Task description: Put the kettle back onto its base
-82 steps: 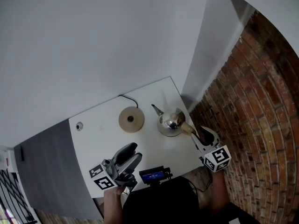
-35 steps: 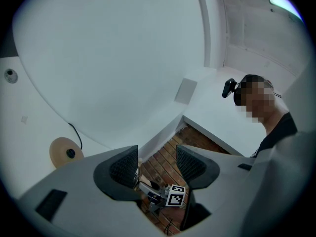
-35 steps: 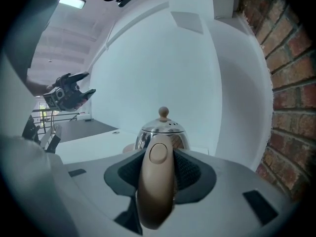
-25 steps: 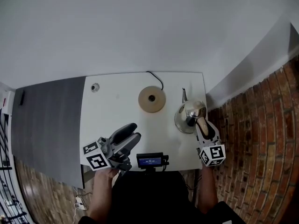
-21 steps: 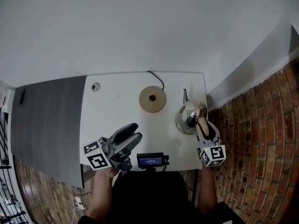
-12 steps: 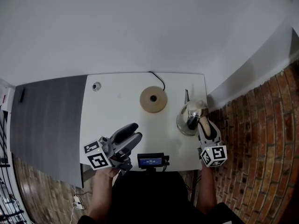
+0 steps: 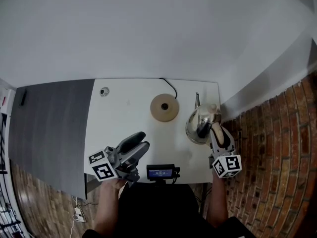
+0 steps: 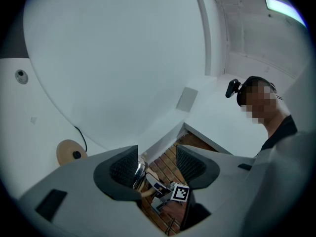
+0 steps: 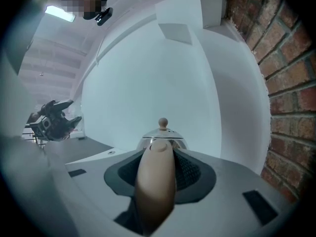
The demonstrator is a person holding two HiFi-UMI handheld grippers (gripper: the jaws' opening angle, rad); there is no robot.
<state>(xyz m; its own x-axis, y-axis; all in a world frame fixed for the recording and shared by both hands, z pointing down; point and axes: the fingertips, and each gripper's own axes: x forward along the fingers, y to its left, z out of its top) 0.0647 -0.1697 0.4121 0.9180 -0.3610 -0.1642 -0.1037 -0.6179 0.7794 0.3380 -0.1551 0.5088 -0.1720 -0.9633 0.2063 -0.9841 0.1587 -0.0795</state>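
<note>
A shiny steel kettle [image 7: 200, 123] with a thin spout and a beige handle [image 7: 216, 132] is at the right edge of the white table [image 7: 119, 120]. My right gripper [image 7: 218, 134] is shut on that handle [image 9: 156, 181]; the kettle's lid and knob [image 9: 162, 123] show just beyond the jaws. The round tan base [image 7: 164, 107] with its black cord lies on the table left of the kettle, apart from it. My left gripper [image 7: 140, 142] is open and holds nothing, near the table's front edge; between its jaws the kettle [image 8: 139, 170] shows in the distance.
A small black device with a lit screen [image 7: 160, 172] sits at the table's front edge. A brick wall [image 7: 267, 148] runs close along the table's right side. A small round grommet [image 7: 104, 91] is at the table's far left corner. Grey flooring [image 7: 44, 128] lies to the left.
The kettle in my right gripper has shifted slightly and looks a little higher. The left gripper has stayed in place. My head view has drifted a bit.
</note>
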